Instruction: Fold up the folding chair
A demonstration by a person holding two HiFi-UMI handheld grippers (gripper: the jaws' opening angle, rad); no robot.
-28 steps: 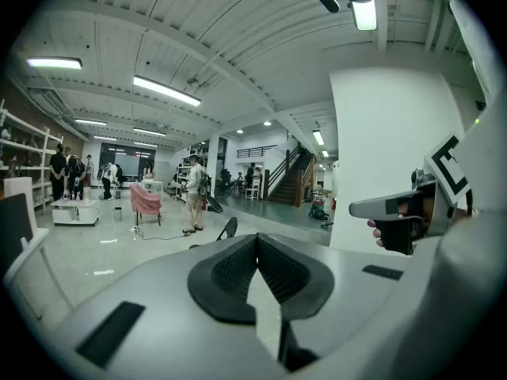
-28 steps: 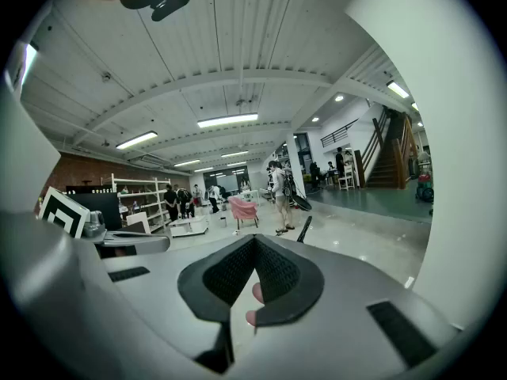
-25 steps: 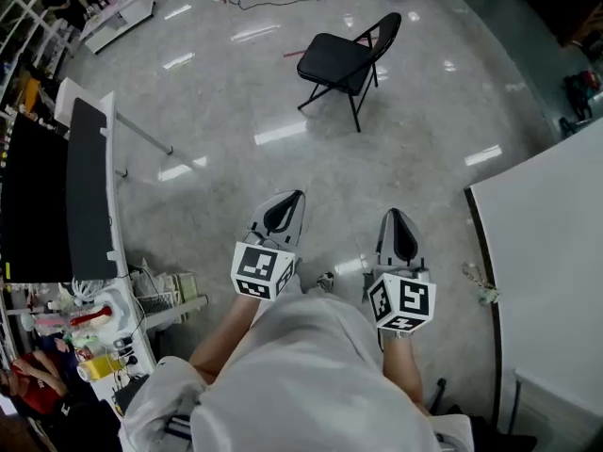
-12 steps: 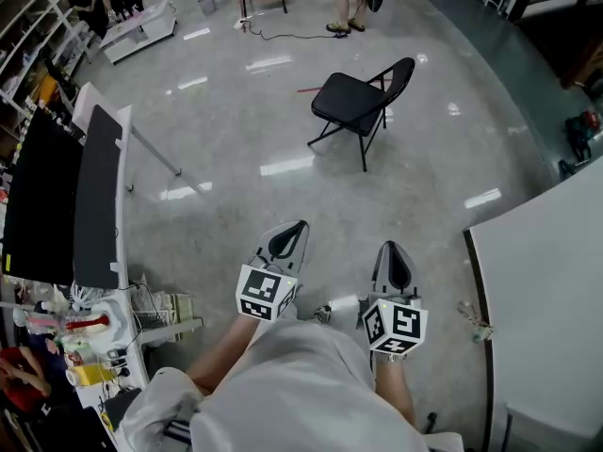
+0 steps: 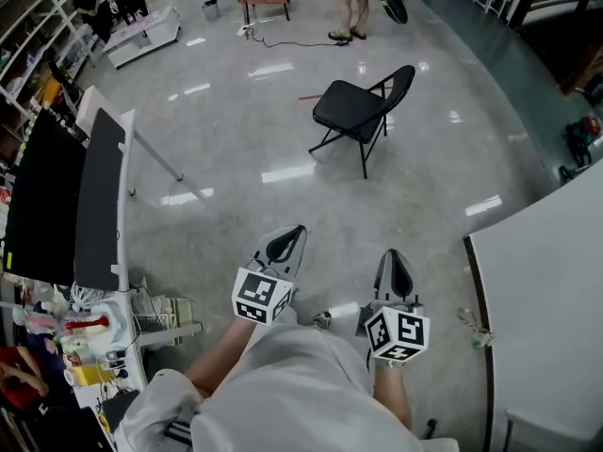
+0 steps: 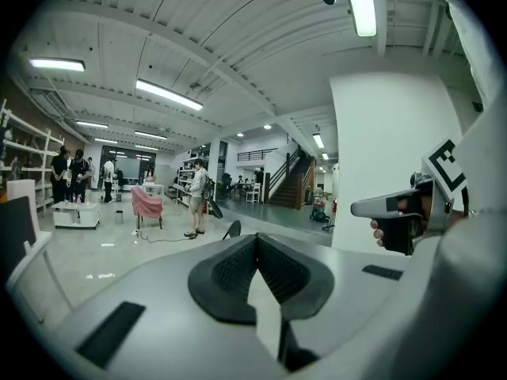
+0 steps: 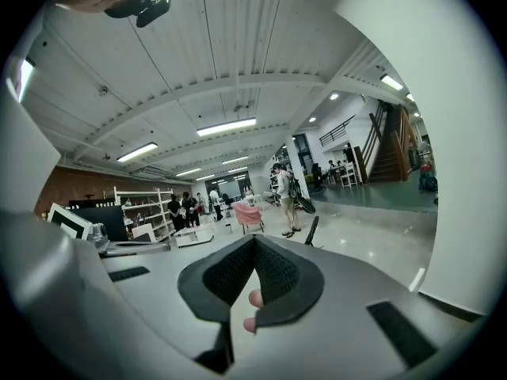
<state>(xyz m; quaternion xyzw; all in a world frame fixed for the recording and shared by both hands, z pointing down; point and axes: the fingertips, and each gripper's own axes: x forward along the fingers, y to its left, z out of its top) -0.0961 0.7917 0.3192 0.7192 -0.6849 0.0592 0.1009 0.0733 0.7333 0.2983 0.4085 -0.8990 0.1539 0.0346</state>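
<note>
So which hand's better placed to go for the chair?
Right, marginally: the chair stands far ahead, more in line with the right gripper than the left gripper. Both shut, neither near it.

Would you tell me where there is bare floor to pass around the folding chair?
Bare floor lies all around the folding chair, bordered by the dark desk on the left and the white table on the right. Crowded: the cluttered bench at lower left, and the standing person beyond the chair.
</note>
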